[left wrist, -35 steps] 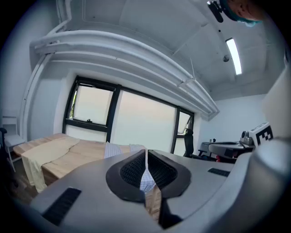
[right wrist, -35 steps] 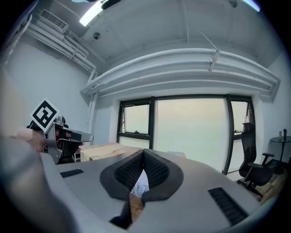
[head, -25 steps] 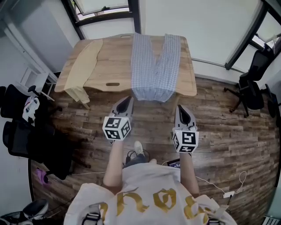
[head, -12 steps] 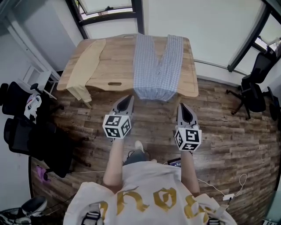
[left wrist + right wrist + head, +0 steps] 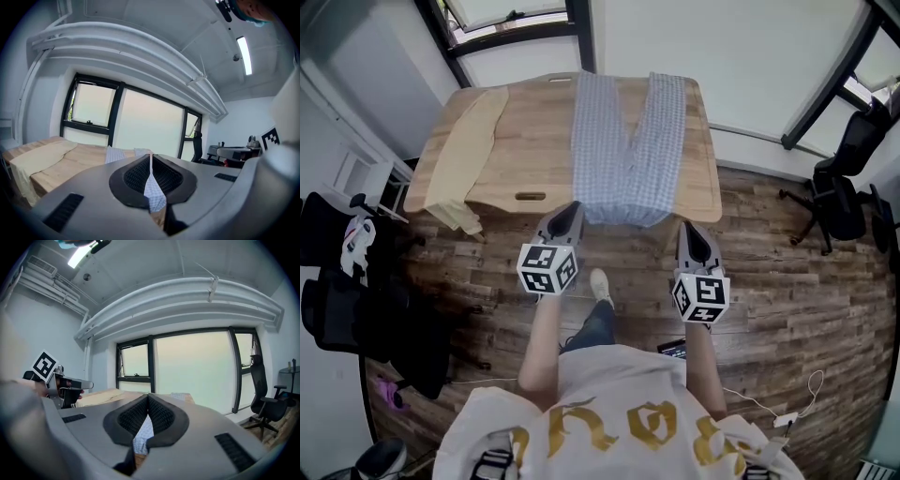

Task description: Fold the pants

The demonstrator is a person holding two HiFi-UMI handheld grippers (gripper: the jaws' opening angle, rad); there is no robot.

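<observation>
Holding the left tongs (image 5: pixel 570 208) and right tongs (image 5: pixel 687 228) clenched empty, I find the pants (image 5: pixel 623 150) flat and unfolded, overhanging the surface's (image 5: pixel 530 141) near edge; all folding is left.

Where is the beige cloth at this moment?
In the head view, the beige cloth lies draped over the left end of the wooden table. It hangs off the near corner, left of the checked pants and apart from them.
</observation>
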